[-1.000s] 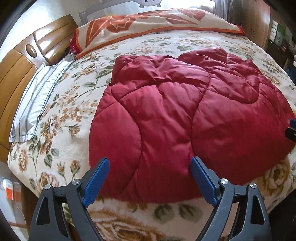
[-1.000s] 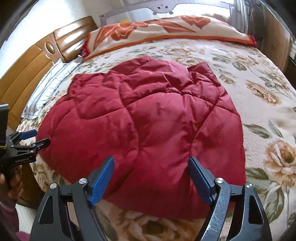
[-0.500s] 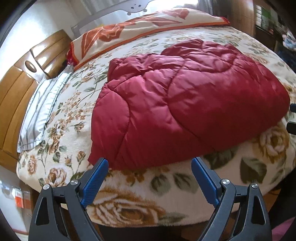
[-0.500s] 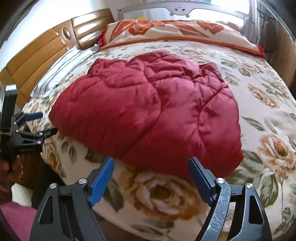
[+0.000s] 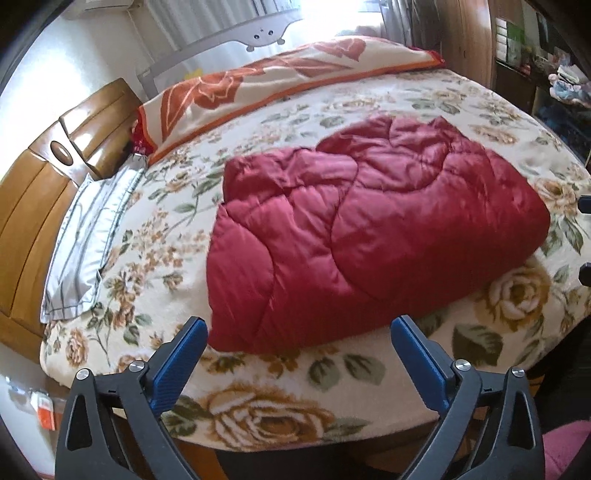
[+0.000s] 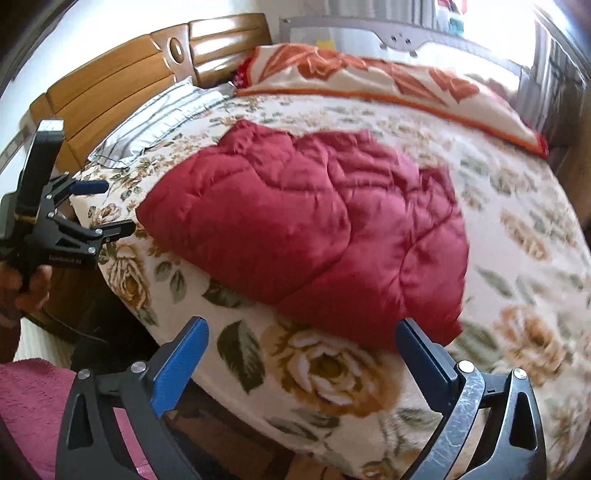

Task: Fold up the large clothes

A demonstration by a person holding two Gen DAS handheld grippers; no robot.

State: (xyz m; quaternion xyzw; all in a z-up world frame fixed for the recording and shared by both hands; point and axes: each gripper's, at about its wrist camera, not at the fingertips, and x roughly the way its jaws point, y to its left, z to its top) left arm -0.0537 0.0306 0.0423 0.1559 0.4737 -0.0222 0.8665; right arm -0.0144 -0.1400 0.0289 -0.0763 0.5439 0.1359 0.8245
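Note:
A dark red quilted padded garment [image 5: 354,236] lies folded into a thick block on the floral bed cover [image 5: 258,387]; it also shows in the right wrist view [image 6: 314,229]. My left gripper [image 5: 297,350] is open and empty, off the near edge of the bed, short of the garment's near left corner. It also shows in the right wrist view [image 6: 114,208], held in a hand at the left. My right gripper [image 6: 301,354] is open and empty, short of the garment's near right corner. Its fingertips [image 5: 585,238] show at the right edge of the left wrist view.
A folded orange floral blanket [image 5: 280,85] lies along the far side of the bed. A grey striped pillow [image 5: 88,236] lies by the wooden headboard [image 5: 44,192]. A grey bed rail [image 6: 399,33] stands behind. Shelves [image 5: 546,74] stand at the right.
Both grippers have pulled back from the garment toward the near edge of the bed, staying open. The garment has stayed in place on the bed.

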